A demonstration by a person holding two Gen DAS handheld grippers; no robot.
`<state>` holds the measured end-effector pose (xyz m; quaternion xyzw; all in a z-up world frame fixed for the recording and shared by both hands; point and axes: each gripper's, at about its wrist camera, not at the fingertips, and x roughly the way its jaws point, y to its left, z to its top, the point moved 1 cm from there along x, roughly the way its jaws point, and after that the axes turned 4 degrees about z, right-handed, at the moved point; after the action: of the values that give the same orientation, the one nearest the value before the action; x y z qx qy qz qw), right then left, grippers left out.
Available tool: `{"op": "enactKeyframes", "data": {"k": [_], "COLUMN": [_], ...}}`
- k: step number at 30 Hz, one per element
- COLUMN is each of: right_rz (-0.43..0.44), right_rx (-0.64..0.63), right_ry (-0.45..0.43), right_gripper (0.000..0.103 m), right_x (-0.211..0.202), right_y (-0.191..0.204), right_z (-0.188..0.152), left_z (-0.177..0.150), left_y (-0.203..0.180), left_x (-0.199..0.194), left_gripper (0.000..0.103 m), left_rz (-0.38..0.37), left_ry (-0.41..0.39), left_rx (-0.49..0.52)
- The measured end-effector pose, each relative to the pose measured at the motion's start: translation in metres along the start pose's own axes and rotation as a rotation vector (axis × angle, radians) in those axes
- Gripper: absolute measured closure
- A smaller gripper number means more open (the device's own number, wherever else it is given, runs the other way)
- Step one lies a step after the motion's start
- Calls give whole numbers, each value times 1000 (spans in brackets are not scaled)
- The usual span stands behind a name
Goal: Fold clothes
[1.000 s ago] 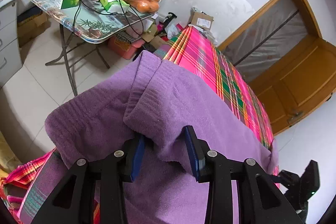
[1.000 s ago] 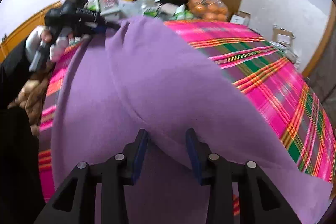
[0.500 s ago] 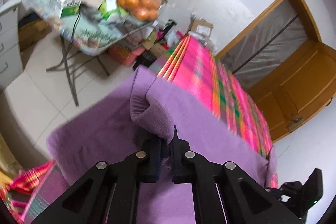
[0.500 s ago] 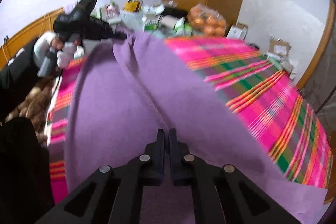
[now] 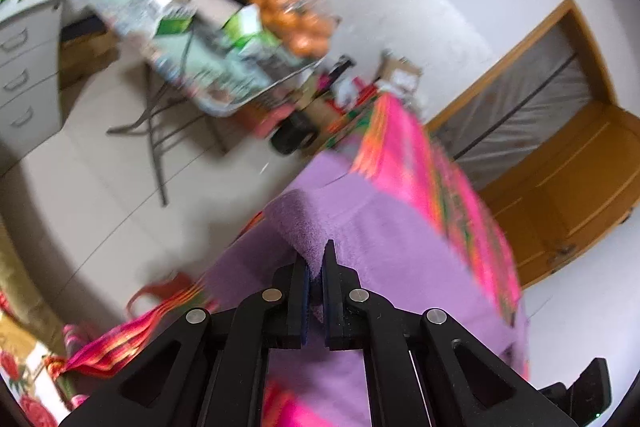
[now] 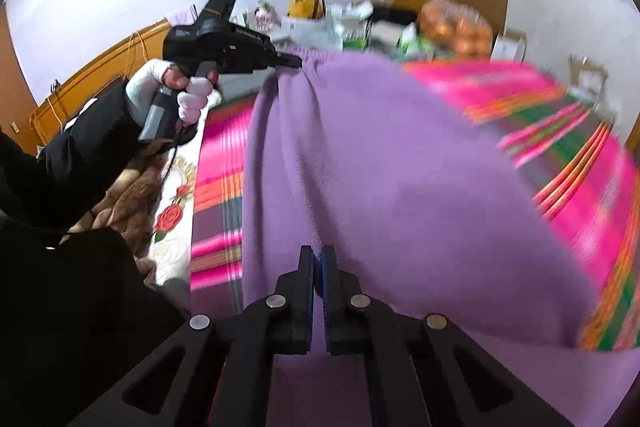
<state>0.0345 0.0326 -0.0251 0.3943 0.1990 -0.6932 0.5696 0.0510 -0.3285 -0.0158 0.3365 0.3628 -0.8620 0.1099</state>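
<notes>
A purple fleece garment [image 6: 392, 163] lies stretched over the pink plaid bed cover [image 6: 576, 131]. My right gripper [image 6: 318, 259] is shut on a fold of it at the near edge. In the left wrist view my left gripper [image 5: 315, 259] is shut on the ribbed end of the same purple garment [image 5: 360, 227], lifted off the bed. The right wrist view shows the left gripper [image 6: 296, 61] at the garment's far corner, held by a white-gloved hand [image 6: 192, 95] with a black sleeve.
A folding table [image 5: 208, 67] with boxes and a bag of oranges [image 5: 296, 23] stands past the bed's far end. Grey drawers [image 5: 24, 67] sit at the left. A brown fuzzy blanket [image 6: 128, 199] and floral sheet lie left of the plaid cover. Wooden doors [image 5: 568, 187] are right.
Both grippers went from open around purple folds to shut on them. They have since lifted and pulled the garment, stretching it between them; both views are blurred by motion.
</notes>
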Motion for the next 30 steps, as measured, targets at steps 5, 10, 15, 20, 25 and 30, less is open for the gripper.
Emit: {"op": "enactKeyframes", "data": {"k": [5,10,15,20,25,30], "right_rz": [5,28,57,45,61,68], "right_rx": [8,-14,18,3,6,6], "right_ry": [6,-31,19,10,-3,21], "right_gripper": [99,99,99,99,98,89], "right_x": [1,-9,13,8,8,9], "right_y": [1,14,16,21,21,21], "right_z": [0,4,-6,-6,-8,-8], "left_z": [1,5,-6,-9,-11,-16], "left_y": [-3,-9,12,7,7,13], "left_x": [-5,-30,-6,-19,-25,-25], "left_gripper": [99,99,99,99,99,94], "left_rz": [-14,-46,-22,-13,8,22], "left_ry": [-13,-77,-10,-40,-47,-24], "left_rx": [32,74,55,89,120,127]}}
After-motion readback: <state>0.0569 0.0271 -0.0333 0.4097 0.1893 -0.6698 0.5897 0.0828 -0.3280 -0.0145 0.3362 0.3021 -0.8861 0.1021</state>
